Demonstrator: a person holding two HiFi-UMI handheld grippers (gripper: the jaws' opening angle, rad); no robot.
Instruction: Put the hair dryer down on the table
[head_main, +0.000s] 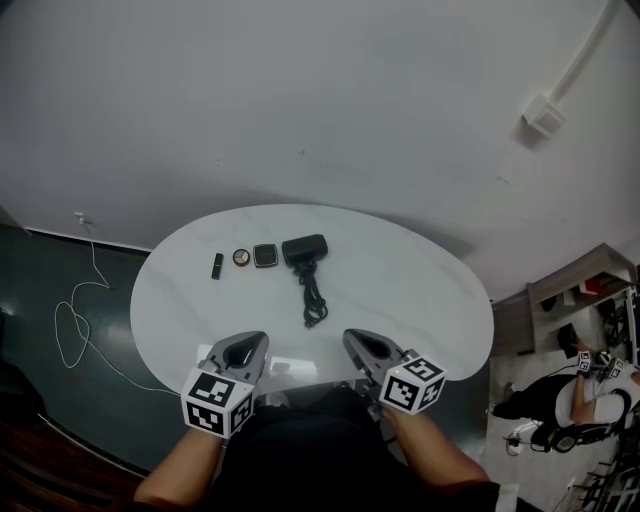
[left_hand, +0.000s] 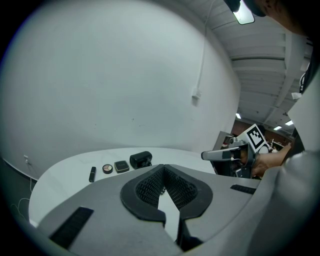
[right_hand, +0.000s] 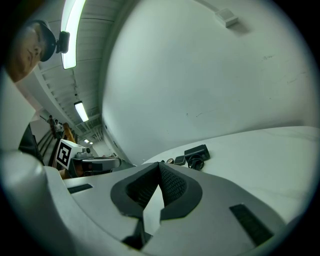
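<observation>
the black hair dryer (head_main: 304, 248) is seen lying on the white oval table (head_main: 430, 290), its cord (head_main: 313, 295) laid toward the near edge. the left gripper (head_main: 243, 352) and right gripper (head_main: 363, 347) are held over the near edge, well apart from it, each with jaws pressed together and nothing held.

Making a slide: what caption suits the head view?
Hair dryer lies on the table; left gripper and right gripper hover shut and empty.
</observation>
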